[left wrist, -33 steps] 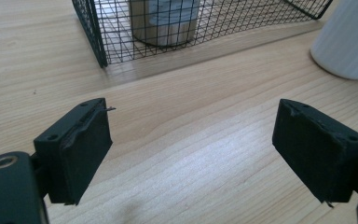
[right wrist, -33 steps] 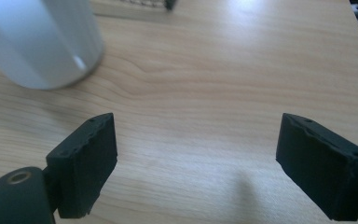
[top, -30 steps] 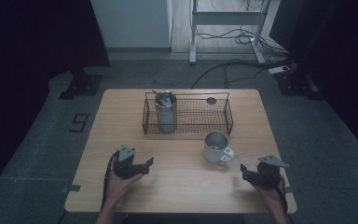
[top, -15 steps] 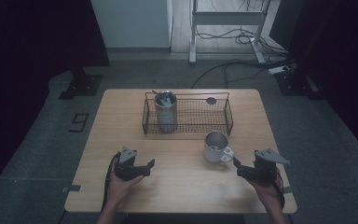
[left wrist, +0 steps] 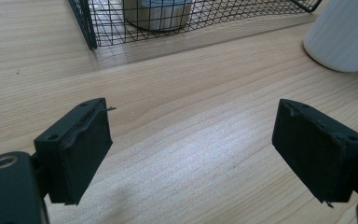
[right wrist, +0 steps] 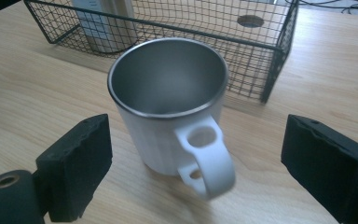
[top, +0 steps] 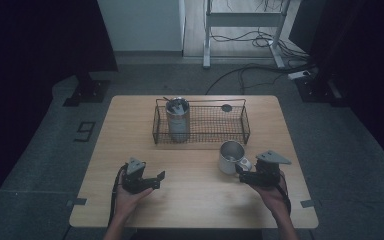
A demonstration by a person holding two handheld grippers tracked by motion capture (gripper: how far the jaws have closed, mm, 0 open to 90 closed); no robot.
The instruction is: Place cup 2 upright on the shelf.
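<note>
Right claw (right wrist: 196,154) spread wide, mug (right wrist: 168,102) handle between jaws, untouched; left claw (left wrist: 191,149) spread, empty.

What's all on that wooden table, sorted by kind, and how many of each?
Mugs: 1, the white mug with a steel inside, standing in front of the basket
Wire baskets: 1, the black wire basket
Metal canisters: 1, the canister upright in the basket's left end
Hand-held grippers: 2, the left gripper and the right gripper, both open
Total: 5
</note>
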